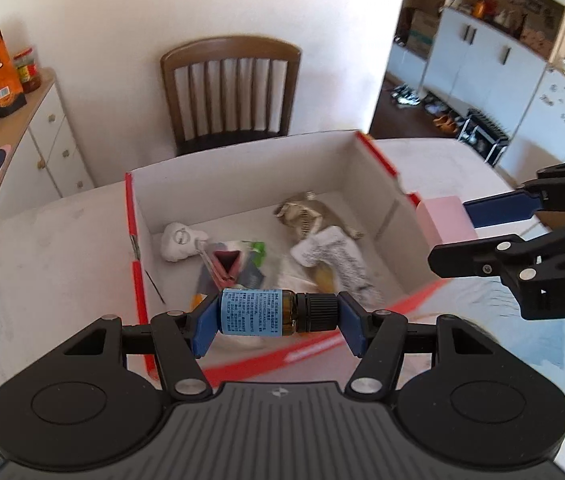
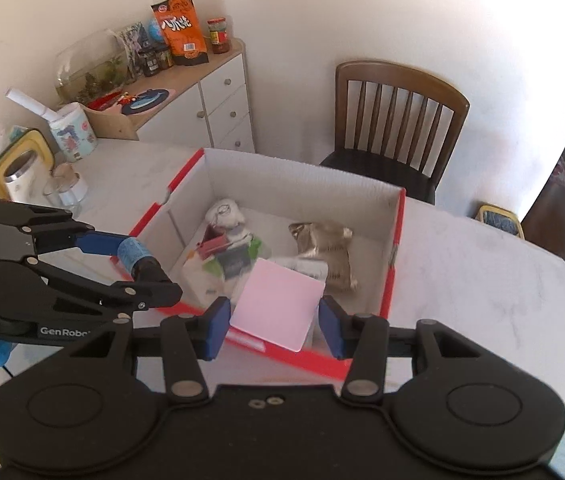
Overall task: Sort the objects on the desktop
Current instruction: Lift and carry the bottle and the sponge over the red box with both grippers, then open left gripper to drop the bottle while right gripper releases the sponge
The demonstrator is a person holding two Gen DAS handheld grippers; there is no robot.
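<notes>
Left hand-held gripper [image 1: 278,316]: clamped end to end on small amber bottle [image 1: 266,312], above near rim of red-and-white box [image 2: 396,248].
Right hand-held gripper [image 2: 274,324]: clamped on pink pad [image 2: 278,308] by its edges, over same rim.
Risk (judged): bottle pivoting out; pad dropping outside onto desk [image 2: 462,264].
Beyond: wooden chair [image 2: 398,120], white wall, sideboard with snack bag.

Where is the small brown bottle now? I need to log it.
In the left wrist view, the small brown bottle lies sideways, clamped in the left gripper, above the near edge of the red-and-white box.
</notes>
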